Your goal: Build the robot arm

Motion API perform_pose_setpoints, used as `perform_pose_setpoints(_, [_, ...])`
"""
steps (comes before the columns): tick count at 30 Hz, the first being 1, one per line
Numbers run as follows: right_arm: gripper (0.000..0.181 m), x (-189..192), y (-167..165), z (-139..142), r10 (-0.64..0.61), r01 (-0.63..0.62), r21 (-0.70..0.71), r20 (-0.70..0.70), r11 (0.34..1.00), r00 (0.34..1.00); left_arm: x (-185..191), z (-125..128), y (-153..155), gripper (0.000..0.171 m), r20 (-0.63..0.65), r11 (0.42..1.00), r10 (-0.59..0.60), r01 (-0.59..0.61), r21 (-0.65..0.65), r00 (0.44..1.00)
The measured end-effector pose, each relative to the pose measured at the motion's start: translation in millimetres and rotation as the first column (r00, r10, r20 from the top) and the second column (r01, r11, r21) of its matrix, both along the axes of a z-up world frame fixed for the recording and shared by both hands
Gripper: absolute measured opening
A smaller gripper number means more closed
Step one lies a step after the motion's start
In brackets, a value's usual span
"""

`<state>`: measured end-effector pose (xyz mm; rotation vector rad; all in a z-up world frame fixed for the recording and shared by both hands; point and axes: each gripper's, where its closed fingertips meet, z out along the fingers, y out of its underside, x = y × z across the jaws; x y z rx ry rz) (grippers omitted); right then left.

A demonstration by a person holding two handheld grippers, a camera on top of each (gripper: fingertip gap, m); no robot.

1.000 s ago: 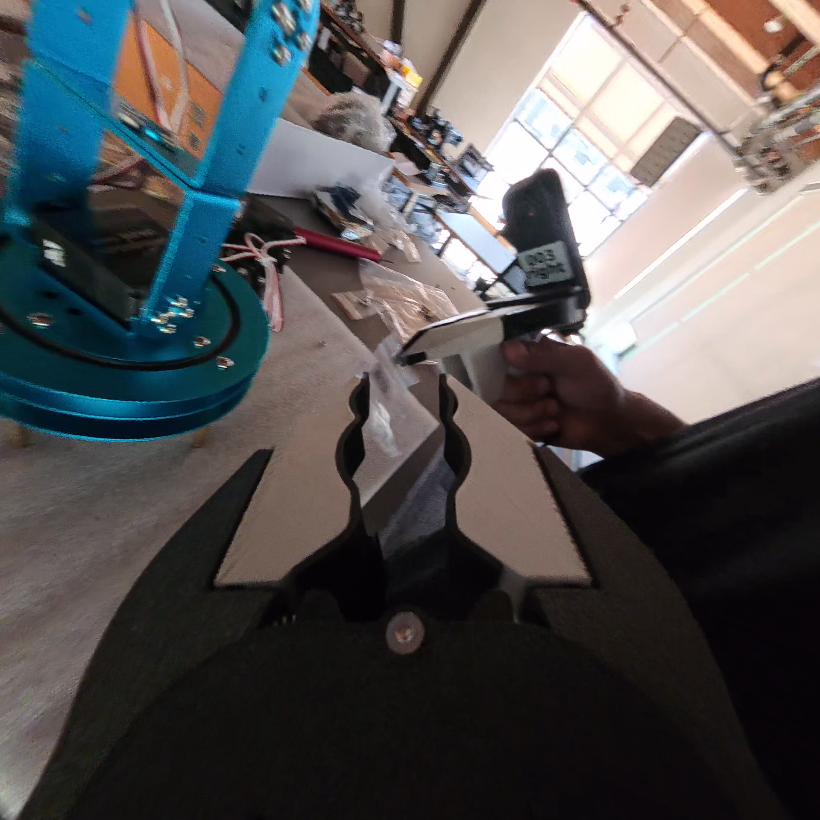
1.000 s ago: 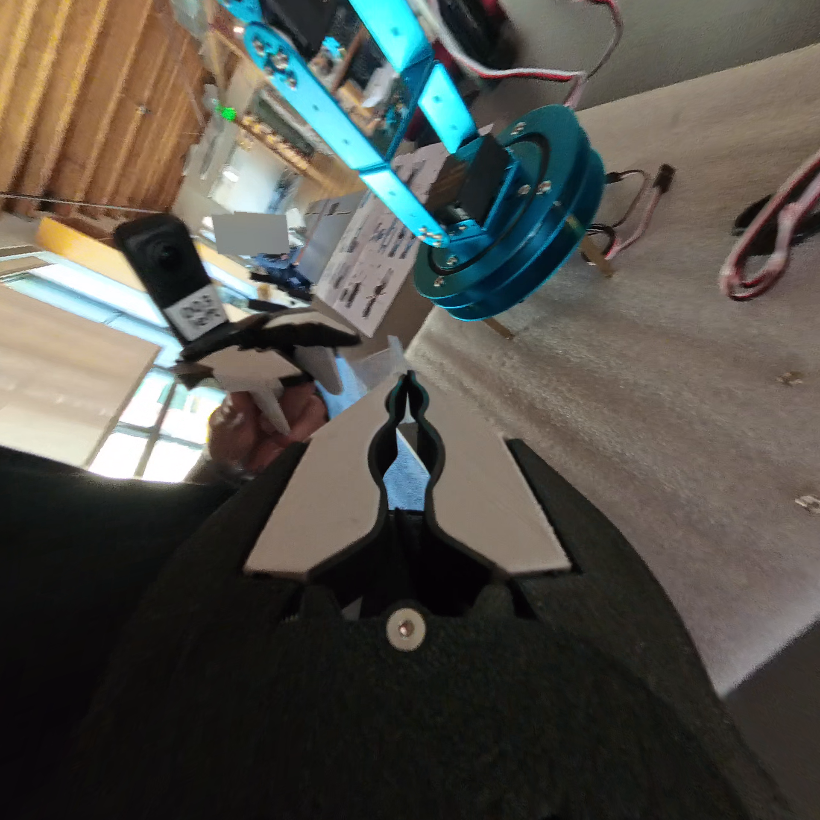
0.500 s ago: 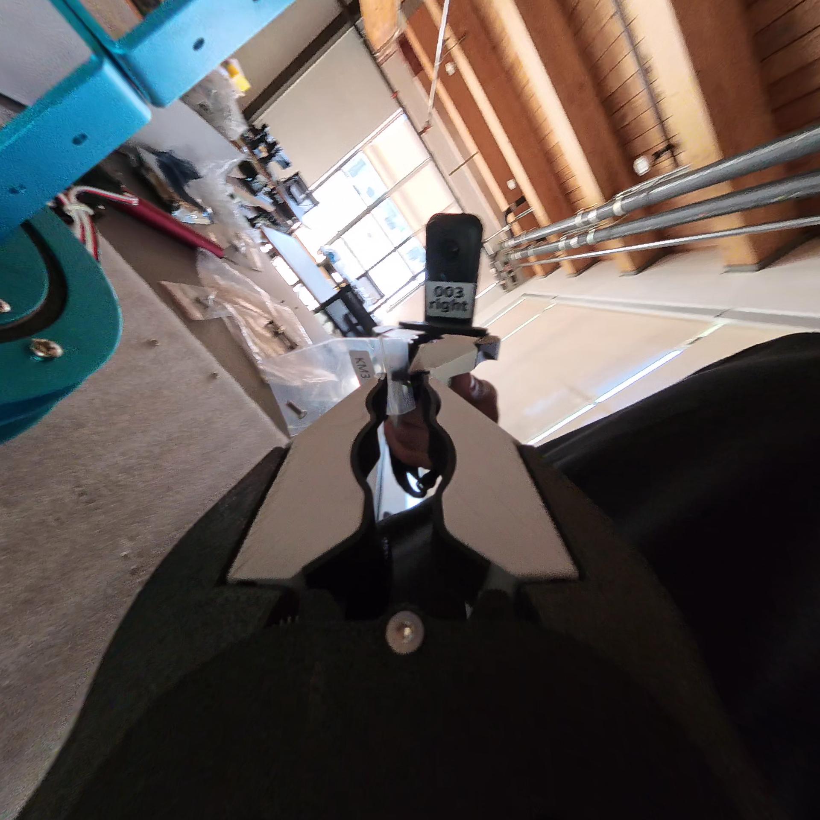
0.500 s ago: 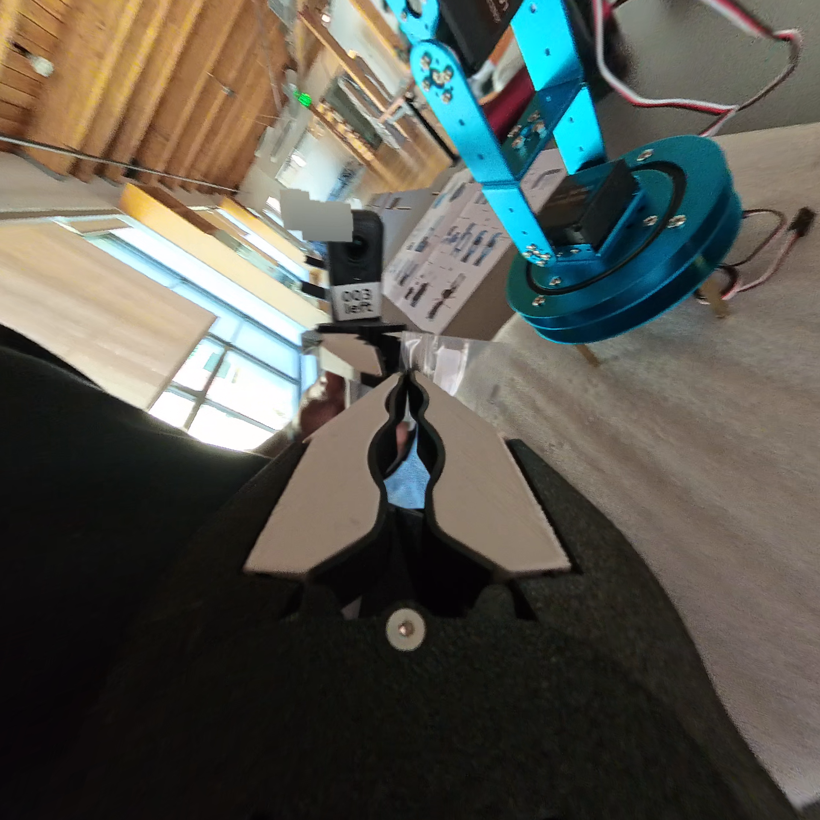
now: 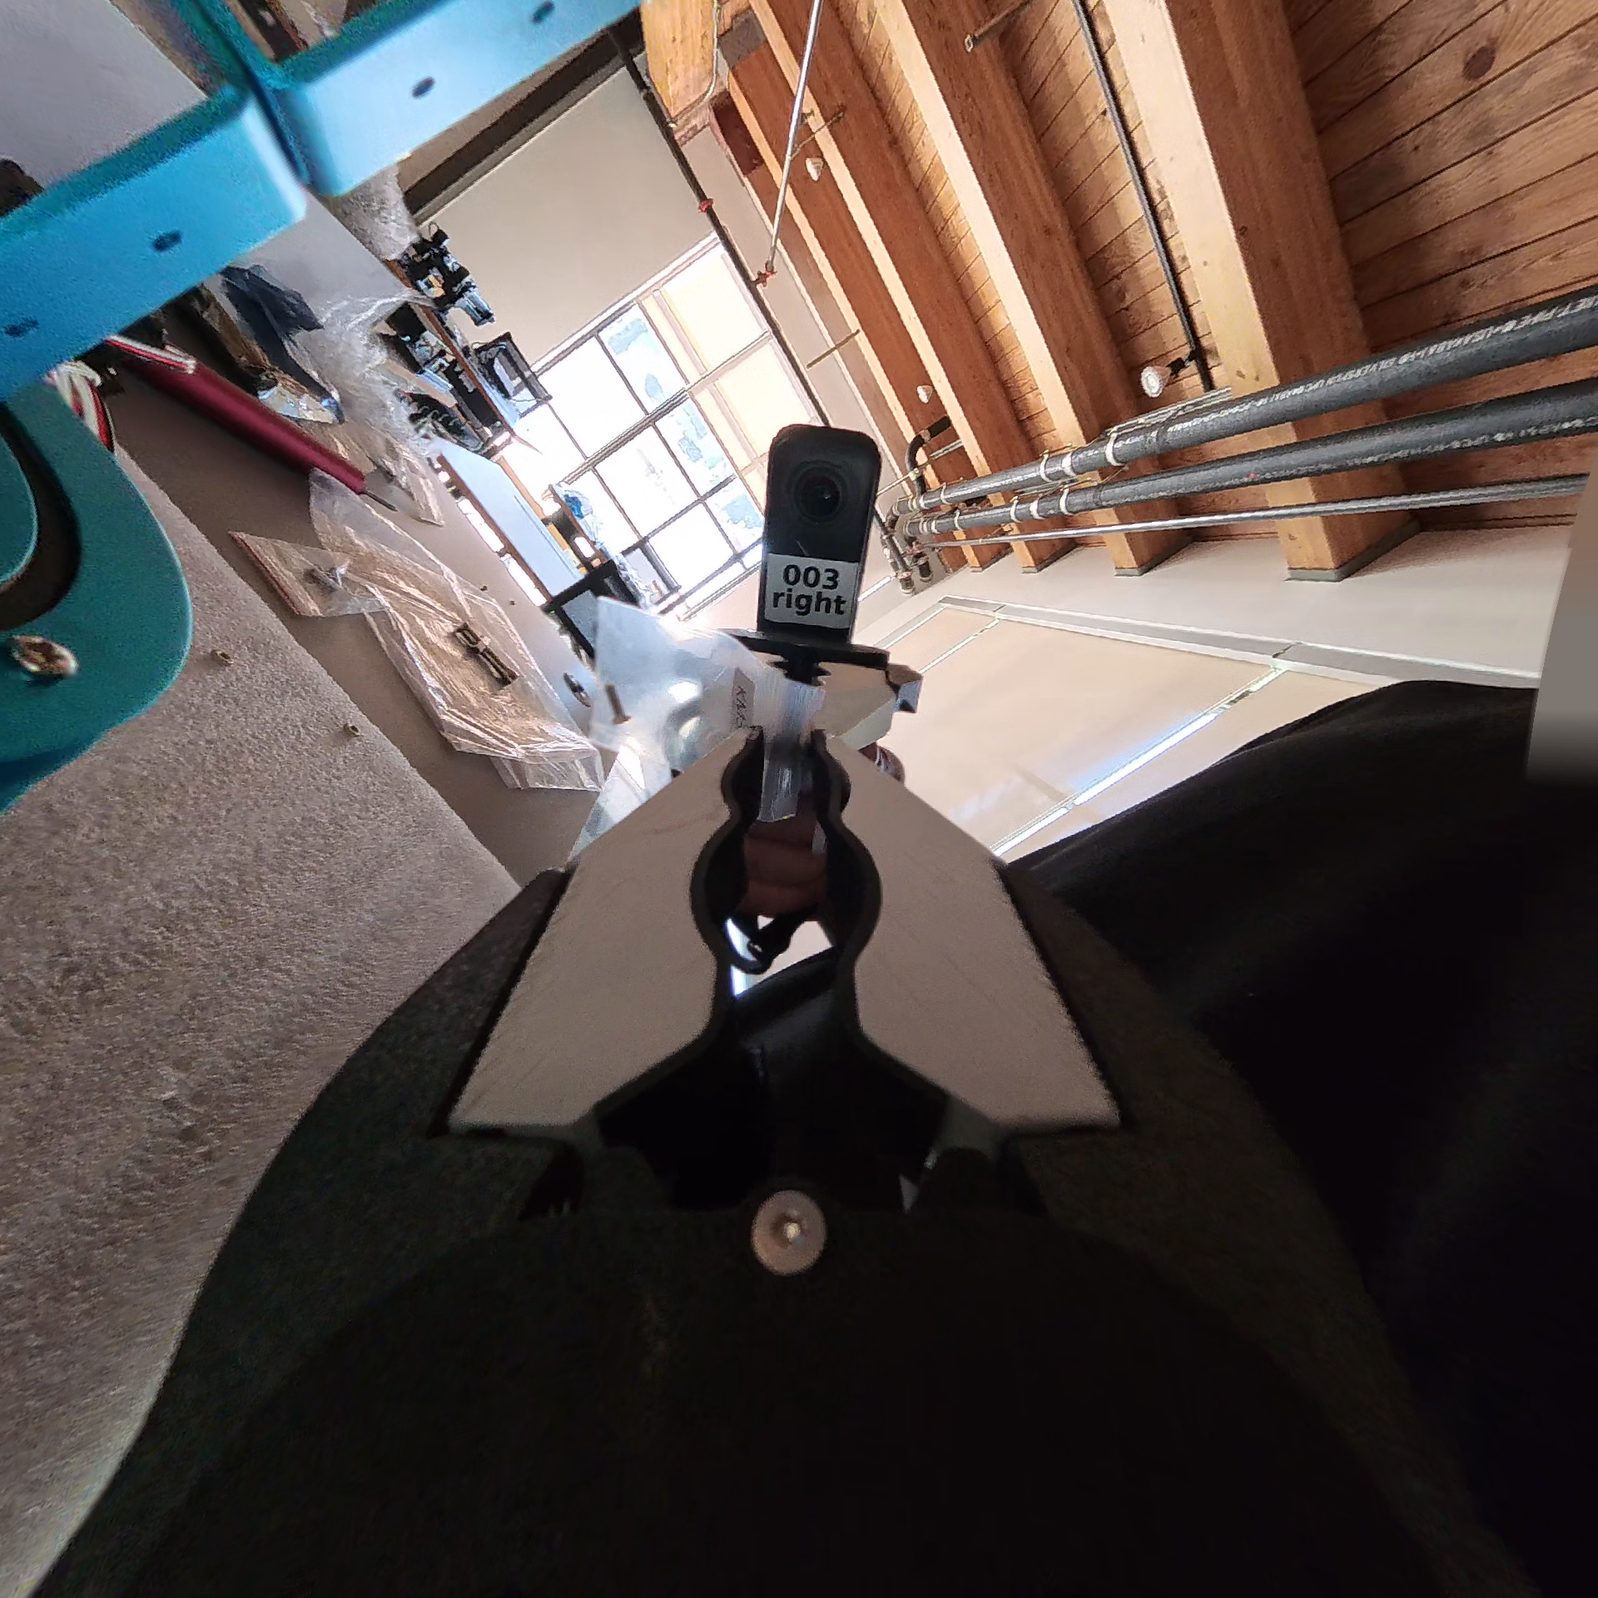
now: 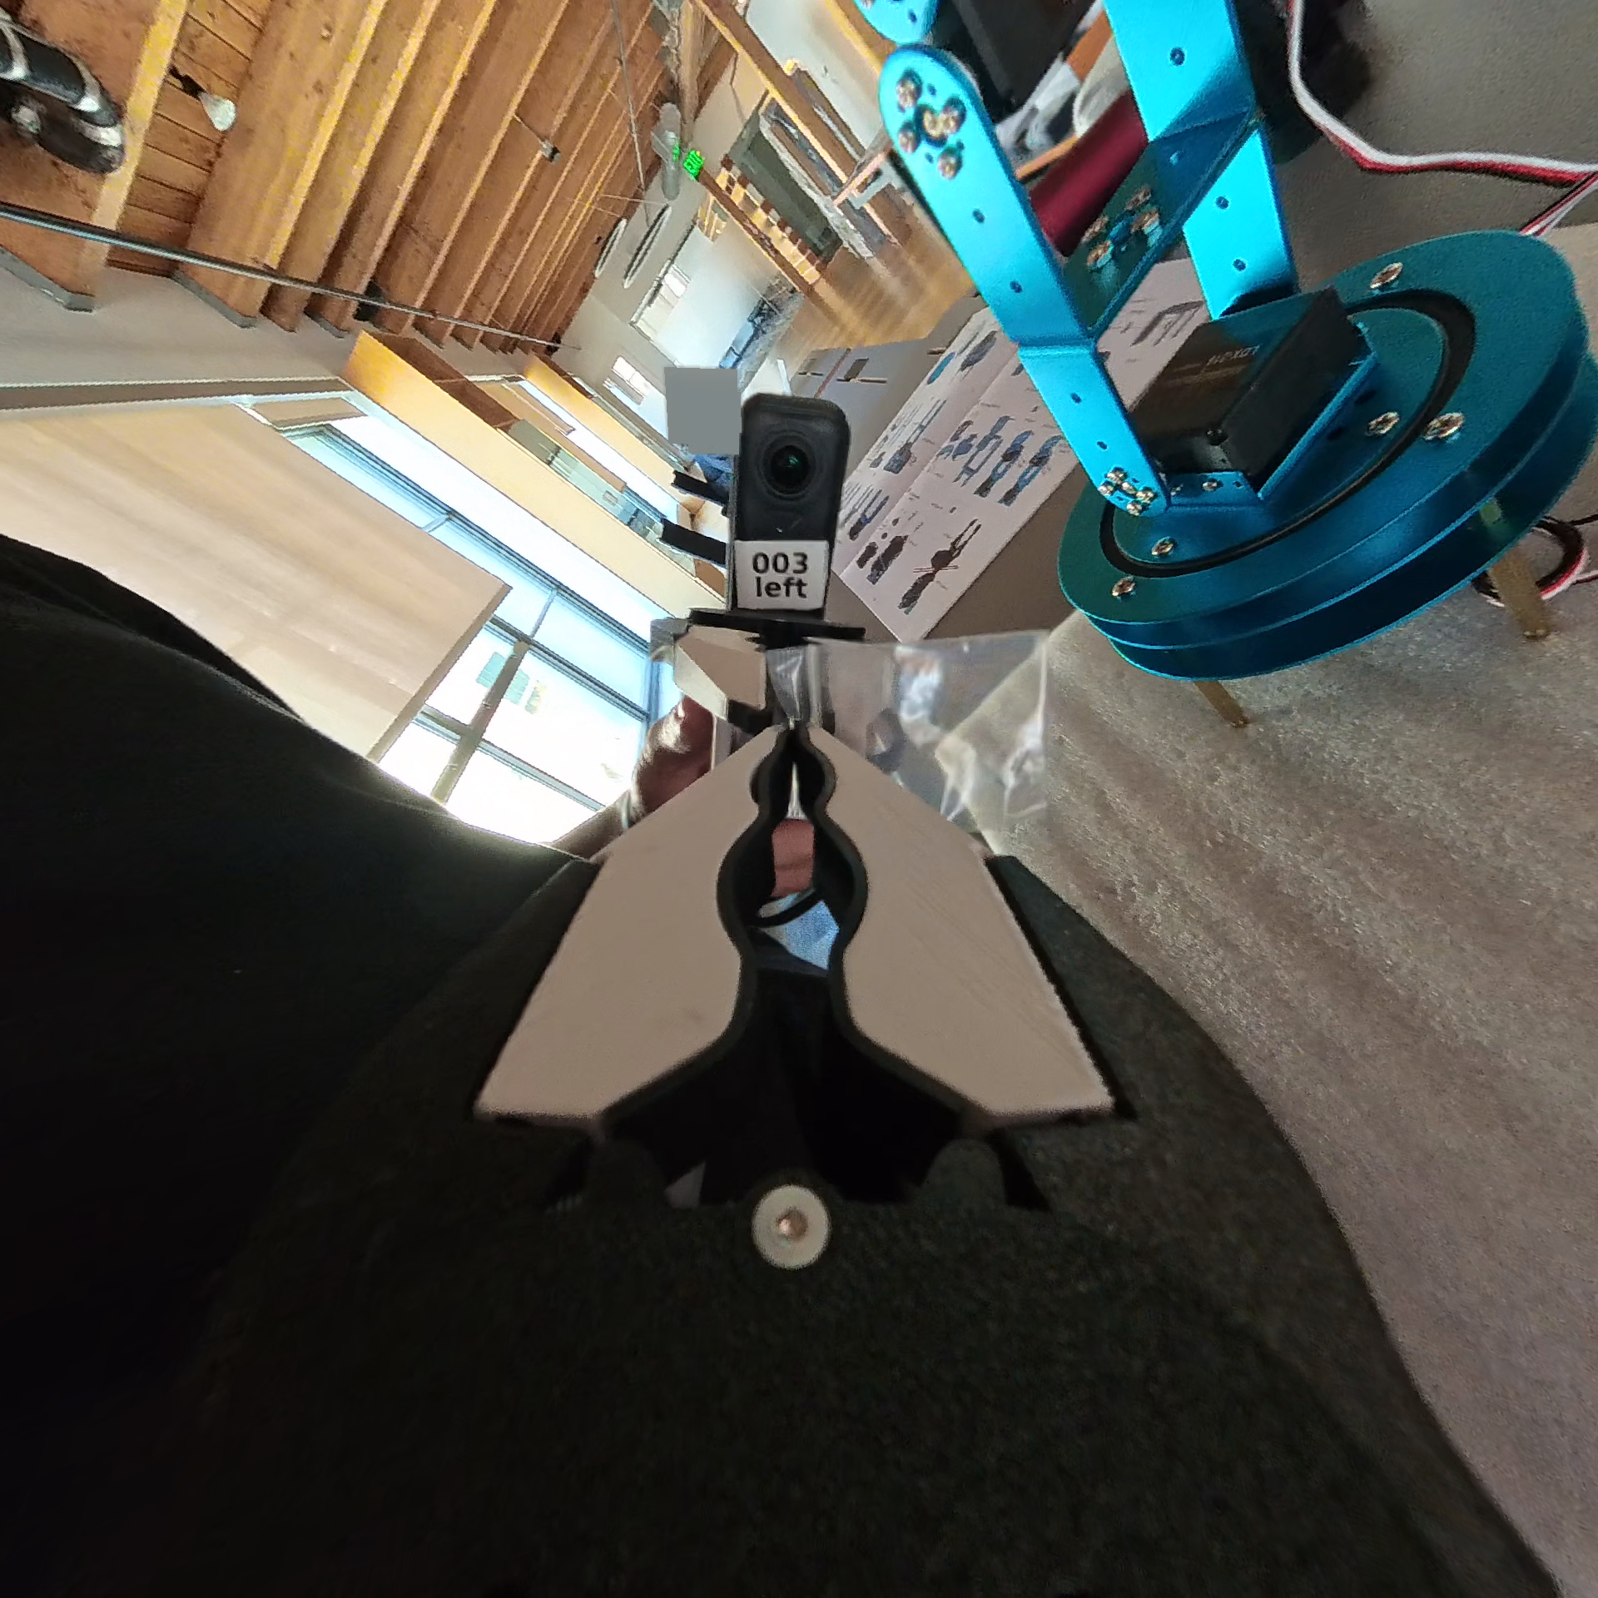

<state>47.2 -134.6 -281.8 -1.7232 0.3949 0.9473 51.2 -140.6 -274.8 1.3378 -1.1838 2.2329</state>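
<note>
Both grippers face each other tip to tip above the desk's near edge, each clenched on the same clear plastic bag (image 5: 657, 692).

Left gripper (image 5: 783, 744): fingers closed to a narrow slit, pinching the bag's top strip. Right gripper (image 6: 791, 735): fingers likewise pressed together on that strip from the opposite side. The bag hangs between them, clear of the desk; at least one small screw shows inside, other contents unclear.

Desk (image 6: 1297, 908): covered in grey, felt-like matting. A blue metal robot arm kit (image 6: 1297, 415) stands on it on a round base with brass standoff feet, black servo mounted in the bracket, red-white wires trailing off behind. A printed parts sheet (image 6: 942, 484) lies past the base. More clear bags of hardware (image 5: 450, 640) and a red-handled tool (image 5: 285, 432) lie farther along; loose small fasteners are scattered on the mat.

Room: exposed timber ceiling joists, grey pipes (image 5: 1254, 450) running along them, large gridded windows (image 5: 657, 458) strongly backlit, further cluttered benches beyond.
</note>
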Motion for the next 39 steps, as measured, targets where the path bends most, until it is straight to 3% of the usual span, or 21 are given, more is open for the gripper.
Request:
perform_pose_setpoints(5, [0.000, -2.1, 0.9, 0.8, 0.013, -0.011, 0.028, -0.045, 1.000, 0.999, -2.7, -2.3, 6.2, 0.000, -0.009, 0.999, -0.001, 0.001, -0.040, 1.000])
perform_pose_setpoints(10, [0.000, -2.5, 3.2, -4.2, -0.014, 0.015, -0.018, 0.045, 1.000, 0.999, -1.5, -8.1, 6.3, 0.000, 0.010, 0.988, 0.048, -0.049, 0.145, 0.999])
perform_pose_setpoints(13, [0.000, 12.2, 5.9, -24.6, -0.109, 0.139, -0.139, 0.208, 0.980, 0.972, 6.0, -25.2, 11.5, 0.000, -0.017, 0.922, 0.139, -0.123, 0.367, 0.990])
perform_pose_setpoints(18, [0.000, 23.8, 9.1, -58.3, -0.218, 0.340, -0.297, 0.377, 0.892, 0.900, 13.5, -58.1, 16.8, 0.000, -0.075, 0.742, 0.268, -0.156, 0.653, 0.960])
perform_pose_setpoints(23, [0.000, 23.6, 7.4, -69.0, -0.208, 0.440, -0.319, 0.559, 0.840, 0.802, 13.0, -71.2, 16.8, 0.000, -0.154, 0.737, 0.325, -0.148, 0.660, 0.933])
perform_pose_setpoints(27, [0.000, 24.9, 8.7, -76.1, -0.217, 0.451, -0.316, 0.564, 0.835, 0.797, 13.7, -78.7, 18.2, 0.000, -0.168, 0.703, 0.354, -0.143, 0.697, 0.920])
perform_pose_setpoints(32, [0.000, 31.9, 7.8, -81.4, -0.208, 0.509, -0.298, 0.663, 0.808, 0.719, 17.5, -83.9, 17.0, 0.000, -0.178, 0.678, 0.389, -0.150, 0.720, 0.904])
perform_pose_setpoints(34, [0.000, 43.5, 3.4, -80.3, -0.217, 0.556, -0.273, 0.720, 0.785, 0.659, 16.6, -87.3, 22.6, 0.000, -0.178, 0.657, 0.417, -0.160, 0.737, 0.891])
perform_pose_setpoints(39, [0.000, 31.2, 7.3, -85.2, -0.185, 0.486, -0.310, 0.657, 0.817, 0.731, 12.4, -88.1, 24.4, 0.000, -0.214, 0.691, 0.407, -0.147, 0.708, 0.888])
